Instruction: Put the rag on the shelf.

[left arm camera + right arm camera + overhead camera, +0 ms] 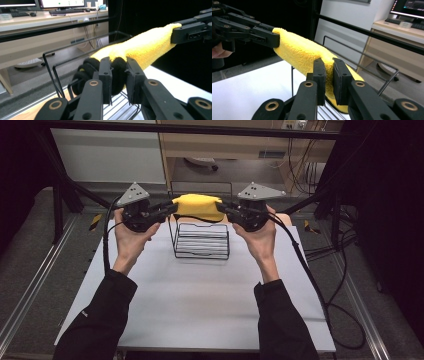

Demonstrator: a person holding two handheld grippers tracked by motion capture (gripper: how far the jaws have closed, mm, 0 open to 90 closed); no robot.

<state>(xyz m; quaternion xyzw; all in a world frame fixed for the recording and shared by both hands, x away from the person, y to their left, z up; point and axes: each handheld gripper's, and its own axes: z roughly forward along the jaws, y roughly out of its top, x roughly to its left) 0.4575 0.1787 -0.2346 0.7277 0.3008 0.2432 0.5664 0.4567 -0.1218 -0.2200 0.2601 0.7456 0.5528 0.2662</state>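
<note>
the left gripper (pixel 167 210) has its fingers (pixel 106 75) clamped on the left end of a yellow towel (pixel 197 206). the towel hangs stretched above a black wire rack (pixel 201 240) near the far edge of the white bench (pixel 200 295). the right gripper (pixel 224 209) has its fingers (pixel 320 75) clamped on the towel's right end.

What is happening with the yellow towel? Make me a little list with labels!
Towel: yellow towel, stretched between the two tongs
Towel place: in the air, above the back of the wire rack
Left tongs: shut on one end of the towel, where a black edge bunches up
Right tongs: shut on the other end
Rack: black wire, standing on the white table
Hands: left hand and right hand, black sleeves
</note>
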